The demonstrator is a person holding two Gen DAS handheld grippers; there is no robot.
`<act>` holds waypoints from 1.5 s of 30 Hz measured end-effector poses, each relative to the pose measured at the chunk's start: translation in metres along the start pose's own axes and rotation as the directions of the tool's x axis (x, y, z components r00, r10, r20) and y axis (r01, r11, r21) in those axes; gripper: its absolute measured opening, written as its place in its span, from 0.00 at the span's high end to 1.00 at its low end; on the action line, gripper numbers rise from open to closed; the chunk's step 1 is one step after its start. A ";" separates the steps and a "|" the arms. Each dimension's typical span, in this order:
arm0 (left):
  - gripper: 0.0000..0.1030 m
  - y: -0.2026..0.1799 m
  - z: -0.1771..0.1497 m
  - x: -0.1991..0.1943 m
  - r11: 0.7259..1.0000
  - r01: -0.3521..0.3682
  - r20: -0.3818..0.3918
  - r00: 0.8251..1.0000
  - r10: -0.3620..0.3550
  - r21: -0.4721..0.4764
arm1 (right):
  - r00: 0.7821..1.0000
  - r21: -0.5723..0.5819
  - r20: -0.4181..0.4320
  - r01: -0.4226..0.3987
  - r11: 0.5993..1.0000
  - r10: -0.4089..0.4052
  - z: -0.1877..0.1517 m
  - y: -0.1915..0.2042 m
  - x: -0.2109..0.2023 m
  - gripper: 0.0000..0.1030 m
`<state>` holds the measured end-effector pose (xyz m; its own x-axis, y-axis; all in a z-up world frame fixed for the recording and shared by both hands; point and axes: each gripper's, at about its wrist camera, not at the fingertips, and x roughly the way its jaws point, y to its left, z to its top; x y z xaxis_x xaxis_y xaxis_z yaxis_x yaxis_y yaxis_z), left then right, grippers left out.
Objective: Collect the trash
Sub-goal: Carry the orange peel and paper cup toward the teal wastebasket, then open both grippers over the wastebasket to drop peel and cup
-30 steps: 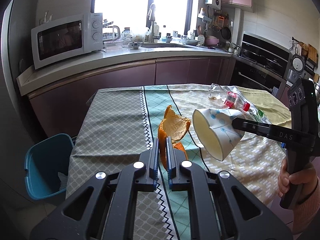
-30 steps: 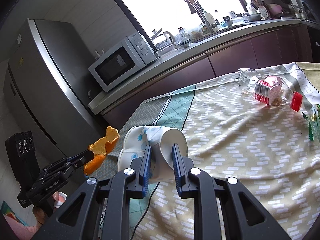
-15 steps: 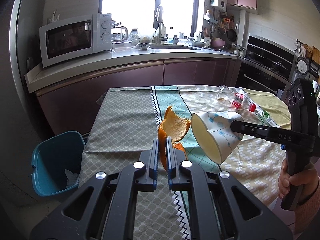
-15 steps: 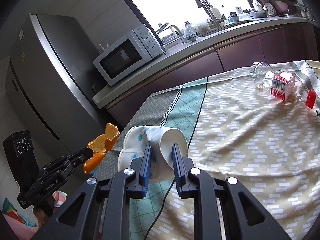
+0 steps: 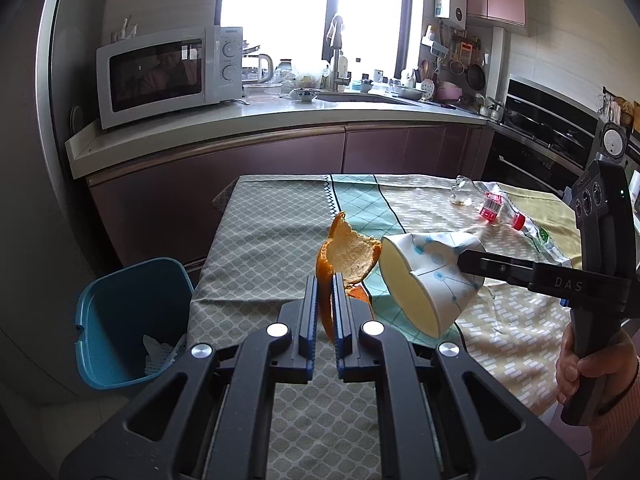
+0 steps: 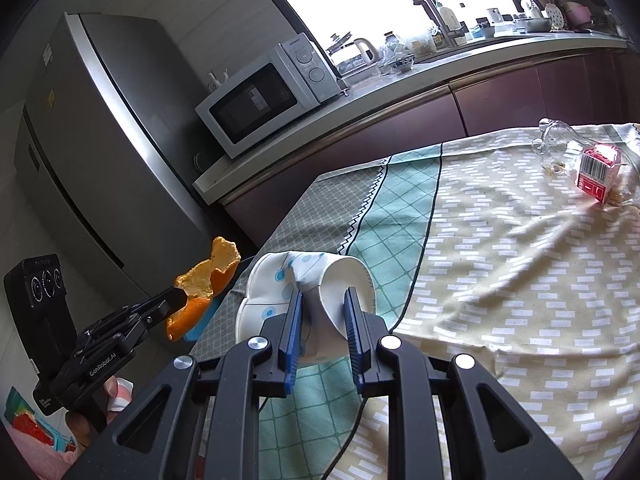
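Now, step in hand: we carry two pieces of trash off the bench [image 5: 272, 232] toward the blue bin [image 5: 132, 320]; neither piece has been dropped.
Left gripper [image 5: 325, 300]: its jaws are pressed together on the orange peel [image 5: 348, 252], which stands up out of them, clear of the cloth.
Right gripper [image 6: 322, 312]: its jaws are clamped on the paper cup [image 6: 308, 284], squashing its wall; the cup lies on its side in the grip, its mouth turned toward the left gripper.
Peel and cup: held side by side in the air, close to each other, over the near left part of the bench.
Bin: on the floor just beside the bench's left edge, open at the top, with some white paper already lying in the bottom.
Still on the bench: a clear plastic bottle [image 5: 490, 208] with a red label and red cap, lying on its side at the far right, well apart from both grippers.
How far along: we judge the task partly done, with two pieces in hand and the bottle yet to be fetched.
Next move: we need to bring each gripper over the bin's mouth before the jaws part, the peel first since it is nearer.
Risk: the crushed cup may spring or cling to one pad on release and land outside the rim.
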<state>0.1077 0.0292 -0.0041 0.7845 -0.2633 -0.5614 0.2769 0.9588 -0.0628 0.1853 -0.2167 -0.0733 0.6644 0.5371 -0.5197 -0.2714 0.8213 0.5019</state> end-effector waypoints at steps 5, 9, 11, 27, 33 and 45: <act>0.93 0.011 -0.001 -0.001 1.000 -0.017 0.000 1.000 0.017 -0.016 | 1.000 -0.009 -0.014 -0.014 1.000 0.014 0.000 0.009 0.010 0.81; 0.93 0.021 -0.001 -0.003 0.999 -0.035 0.001 0.999 0.035 -0.032 | 0.999 -0.018 -0.025 -0.029 0.999 0.028 0.001 0.016 0.018 0.81; 0.93 0.026 -0.001 -0.004 0.998 -0.045 0.000 0.999 0.045 -0.040 | 0.999 -0.024 -0.031 -0.036 0.999 0.035 0.001 0.021 0.022 0.81; 0.93 0.071 -0.005 -0.012 0.988 -0.120 -0.003 0.993 0.120 -0.100 | 0.993 -0.075 -0.076 -0.096 0.993 0.091 0.011 0.056 0.056 0.81; 0.93 0.087 -0.005 -0.015 0.982 -0.146 -0.004 0.989 0.147 -0.118 | 0.990 -0.095 -0.090 -0.113 0.989 0.104 0.014 0.065 0.066 0.81; 0.93 0.114 -0.008 -0.021 0.969 -0.195 -0.013 0.981 0.195 -0.154 | 0.980 -0.136 -0.139 -0.158 0.978 0.139 0.020 0.093 0.096 0.81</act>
<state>0.1184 0.1451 -0.0059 0.8160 -0.0697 -0.5738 0.0296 0.9964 -0.0789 0.2379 -0.0923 -0.0631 0.5170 0.6677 -0.5356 -0.4653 0.7445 0.4789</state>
